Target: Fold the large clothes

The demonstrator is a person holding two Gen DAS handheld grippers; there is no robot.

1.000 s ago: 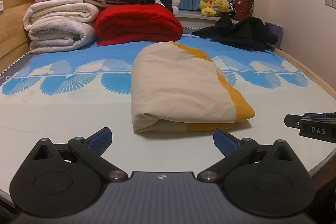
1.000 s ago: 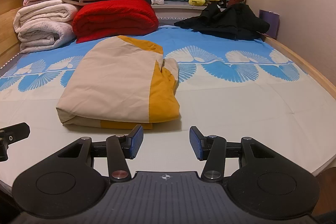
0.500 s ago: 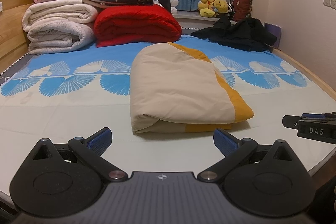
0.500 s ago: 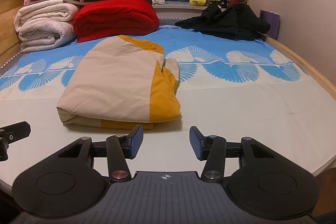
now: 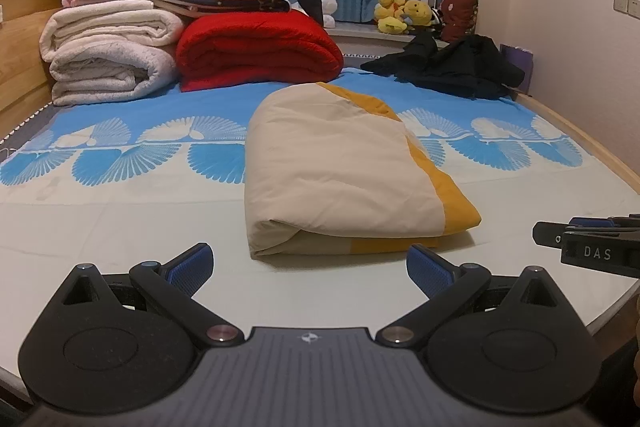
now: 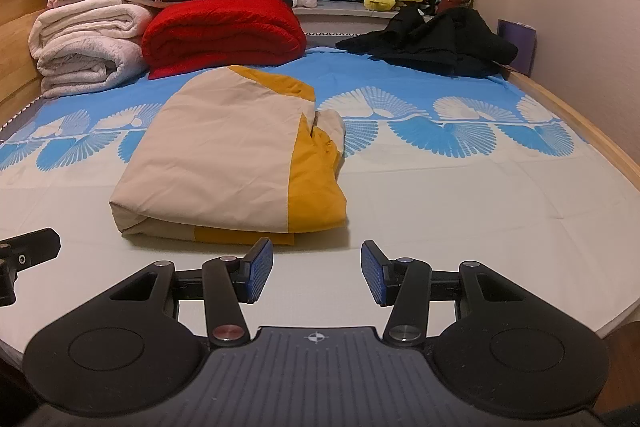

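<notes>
From the left wrist view, the left gripper (image 5: 308,265) hangs low over the near edge of the bed sheet (image 5: 120,227) with its blue pads spread very wide and nothing between them. Just beyond it lies the folded beige-and-yellow cover (image 5: 340,175), a plump rectangle with its rounded fold facing the gripper and a yellow band down its right side. The tip of the right gripper (image 5: 588,247) pokes in at the right edge, clear of the cloth. Behind, a red blanket (image 5: 256,51) and rolled white blankets (image 5: 108,59) are stacked at the headboard, and a black garment (image 5: 452,67) lies crumpled at the far right. From the right wrist view, the right gripper (image 6: 316,273) is also open, moderately, with bare sheet between its pads, and the cover (image 6: 224,155) sits just ahead and to the left, its yellow side bunched loosely. I'd judge the cover soft, light for its bulk and floppy: its layers would slide apart if it were pinched at one spot. The firmer hold looks to be the thick near fold, taken at both near corners together through all the layers, rather than the loose yellow edge.
</notes>
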